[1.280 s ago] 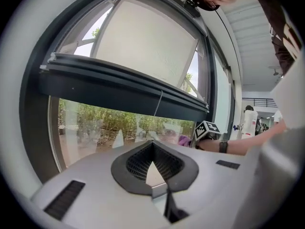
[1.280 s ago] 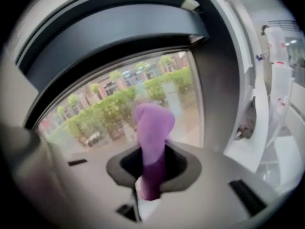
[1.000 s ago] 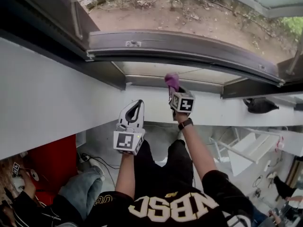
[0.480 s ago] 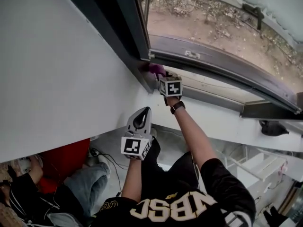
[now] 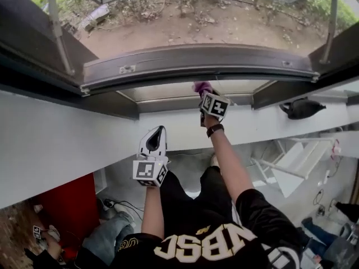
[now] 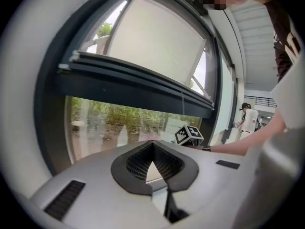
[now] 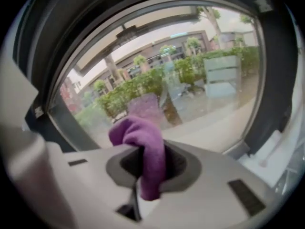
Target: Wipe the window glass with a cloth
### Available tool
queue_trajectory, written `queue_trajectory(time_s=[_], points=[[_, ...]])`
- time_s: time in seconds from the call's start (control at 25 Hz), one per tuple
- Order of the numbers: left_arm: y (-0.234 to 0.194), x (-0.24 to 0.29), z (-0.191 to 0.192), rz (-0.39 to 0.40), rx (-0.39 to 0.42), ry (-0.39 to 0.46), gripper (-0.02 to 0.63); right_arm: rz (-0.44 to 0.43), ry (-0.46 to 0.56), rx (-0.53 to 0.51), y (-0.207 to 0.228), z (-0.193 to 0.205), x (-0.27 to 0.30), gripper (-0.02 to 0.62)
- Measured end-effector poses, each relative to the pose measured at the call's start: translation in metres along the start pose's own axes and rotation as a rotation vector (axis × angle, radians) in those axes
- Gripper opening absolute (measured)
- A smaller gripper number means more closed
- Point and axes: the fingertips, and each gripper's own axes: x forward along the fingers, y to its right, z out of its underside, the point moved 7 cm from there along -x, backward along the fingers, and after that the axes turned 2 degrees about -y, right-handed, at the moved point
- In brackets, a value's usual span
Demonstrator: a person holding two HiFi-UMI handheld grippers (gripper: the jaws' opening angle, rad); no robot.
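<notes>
Your right gripper point(image 7: 150, 178) is clamped on the purple cloth point(image 7: 143, 140). The cloth stands up from between the jaws and flops over to the left (its faint reflection shows in the pane just beyond). Its top sits close up to the window glass point(image 7: 200, 89), in the lower pane under the dark frame point(image 5: 196, 60). Your left gripper point(image 6: 153, 147) hangs nearer to you and further left, well apart from the cloth, its jaws together with nothing between them.

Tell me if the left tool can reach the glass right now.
Probably yes: the left tool is short of the glass, but nothing stands between them; the right tool with the cloth is off to one side.
</notes>
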Motion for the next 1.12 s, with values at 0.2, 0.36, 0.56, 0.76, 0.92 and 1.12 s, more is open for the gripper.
queue_trajectory(time_s=[0.2, 0.36, 0.56, 0.76, 0.92, 1.12], points=[[0.104, 0.077, 0.016, 0.13, 0.023, -0.034, 0.018, 0.19, 0.105, 0.177, 0.19, -0.044, -0.054, 0.074], [0.171, 0.123, 0.018, 0.199, 0.04, -0.03, 0.018, 0.251, 0.116, 0.19, 0.287, -0.072, -0.075, 0.074], [0.236, 0.153, 0.015, 0.293, 0.085, -0.034, 0.018, 0.204, 0.089, 0.161, 0.328, -0.075, -0.088, 0.074], [0.231, 0.151, 0.008, 0.295, 0.098, -0.013, 0.018, 0.119, 0.045, 0.084, 0.28, -0.047, -0.084, 0.074], [0.171, 0.122, 0.014, 0.216, 0.066, -0.01, 0.018, 0.033, -0.033, 0.004, 0.199, 0.002, -0.061, 0.074], [0.056, 0.055, 0.026, 0.036, 0.013, -0.012, 0.018, -0.182, -0.173, -0.203, 0.039, 0.076, -0.013, 0.074]])
